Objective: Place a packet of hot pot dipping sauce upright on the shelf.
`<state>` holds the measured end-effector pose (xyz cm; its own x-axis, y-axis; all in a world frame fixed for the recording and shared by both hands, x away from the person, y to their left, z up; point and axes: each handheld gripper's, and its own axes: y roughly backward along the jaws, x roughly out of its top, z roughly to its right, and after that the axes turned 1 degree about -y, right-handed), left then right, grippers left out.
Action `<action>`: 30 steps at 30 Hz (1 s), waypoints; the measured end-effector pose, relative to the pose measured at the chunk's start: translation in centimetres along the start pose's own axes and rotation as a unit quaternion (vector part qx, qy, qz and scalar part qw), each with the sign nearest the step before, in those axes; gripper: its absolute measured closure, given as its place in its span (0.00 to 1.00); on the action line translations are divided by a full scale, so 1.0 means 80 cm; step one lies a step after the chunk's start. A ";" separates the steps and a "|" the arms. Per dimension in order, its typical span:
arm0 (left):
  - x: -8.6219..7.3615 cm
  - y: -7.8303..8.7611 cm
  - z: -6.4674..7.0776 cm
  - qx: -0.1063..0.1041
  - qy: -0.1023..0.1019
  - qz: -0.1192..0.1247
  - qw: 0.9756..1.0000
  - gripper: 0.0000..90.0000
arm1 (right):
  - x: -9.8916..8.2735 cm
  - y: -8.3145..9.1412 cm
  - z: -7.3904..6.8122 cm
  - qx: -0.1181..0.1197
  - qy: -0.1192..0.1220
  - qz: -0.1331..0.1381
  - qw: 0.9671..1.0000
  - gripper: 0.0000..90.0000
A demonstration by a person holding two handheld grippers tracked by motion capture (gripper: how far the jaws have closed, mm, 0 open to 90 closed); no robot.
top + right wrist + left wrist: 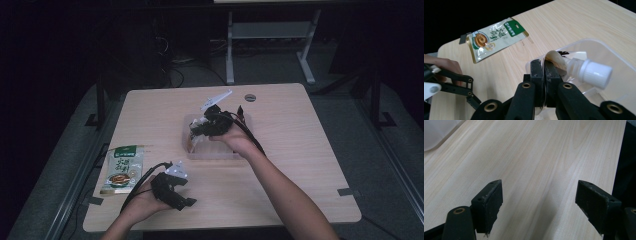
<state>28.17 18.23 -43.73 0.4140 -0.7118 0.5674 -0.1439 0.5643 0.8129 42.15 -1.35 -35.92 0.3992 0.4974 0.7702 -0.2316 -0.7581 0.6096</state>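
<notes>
Right gripper (544,75) clamped on spouted pouch (574,67) above clear bin (614,57); lower fully before releasing; left gripper (539,202) wide, empty.

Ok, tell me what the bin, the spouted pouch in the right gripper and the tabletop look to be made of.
Bin: clear, glossy plastic, probably; the wood shows through its wall.
Spouted pouch: thin flexible film, likely plastic, curling at the edge, with a ribbed white cap of hard plastic.
Tabletop: pale wood or wood-look laminate, matte, with straight grain.

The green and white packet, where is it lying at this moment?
In the high view the green and white packet lies flat near the table's left edge, just beyond the left claw.
</notes>
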 end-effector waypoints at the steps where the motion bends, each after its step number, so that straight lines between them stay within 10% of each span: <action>1: 0.000 0.000 0.000 -0.001 0.000 0.000 1.000 0.24 | 0.000 -0.002 0.000 0.001 -0.001 0.000 1.000 0.97; 30: 0.003 -0.002 0.002 -0.009 0.000 0.006 1.000 0.24 | -0.027 0.030 -0.028 -0.026 0.026 0.031 0.999 0.52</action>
<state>28.14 17.89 -43.68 0.4123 -0.7054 0.5766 -0.1321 0.5799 0.8039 38.73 -3.26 -35.68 0.3364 0.4722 0.8148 -0.3016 -0.7656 0.5682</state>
